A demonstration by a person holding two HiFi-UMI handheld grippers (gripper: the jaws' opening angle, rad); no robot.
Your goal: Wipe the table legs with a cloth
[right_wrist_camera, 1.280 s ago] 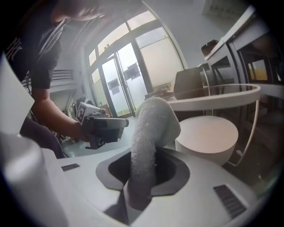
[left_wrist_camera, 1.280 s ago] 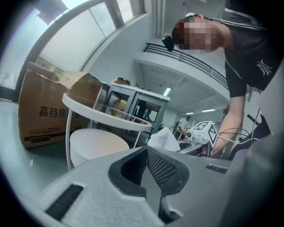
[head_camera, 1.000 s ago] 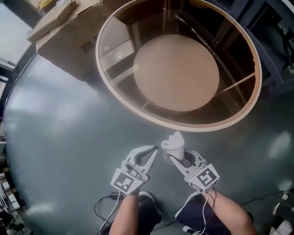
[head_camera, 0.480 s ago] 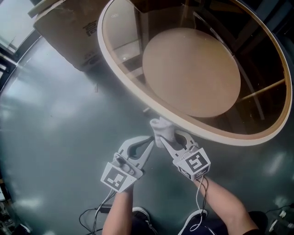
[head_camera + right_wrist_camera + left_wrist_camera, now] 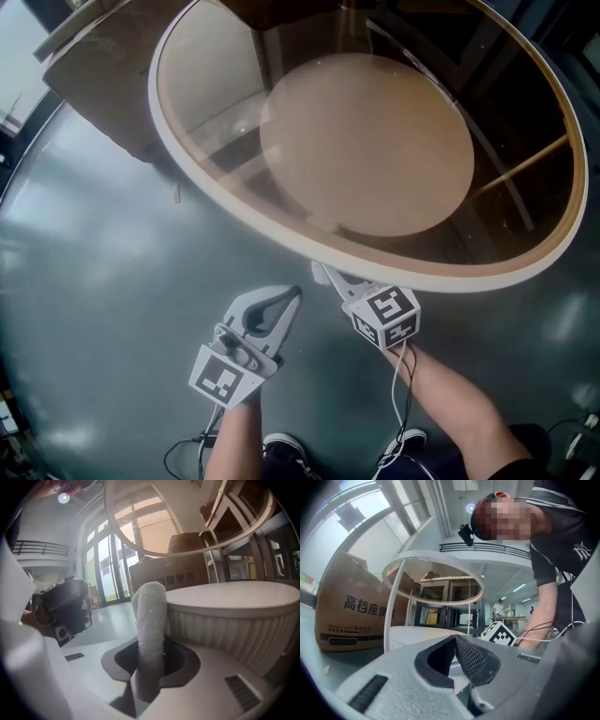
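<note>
A round table with a glass top and cream rim (image 5: 234,197) fills the upper head view, and its round cream base (image 5: 366,141) shows through the glass. My right gripper (image 5: 330,276) reaches under the near rim, shut on a white cloth (image 5: 150,616) that stands up from its jaws beside the ribbed base (image 5: 225,616). My left gripper (image 5: 293,293) hovers just left of it over the floor, outside the rim, shut with nothing in it. In the left gripper view a thin white table leg (image 5: 391,606) rises to the rim ahead of the left gripper (image 5: 454,639).
A large brown cardboard box (image 5: 103,75) lies on the grey floor (image 5: 103,281) at the table's far left side. Cables trail from both grippers near the person's shoes (image 5: 281,450). Dark frames stand beyond the table.
My right gripper has carried the cloth forward, and its tips have gone under the table rim. The left gripper has stayed near it, outside the rim. The table now looms closer in the head view.
</note>
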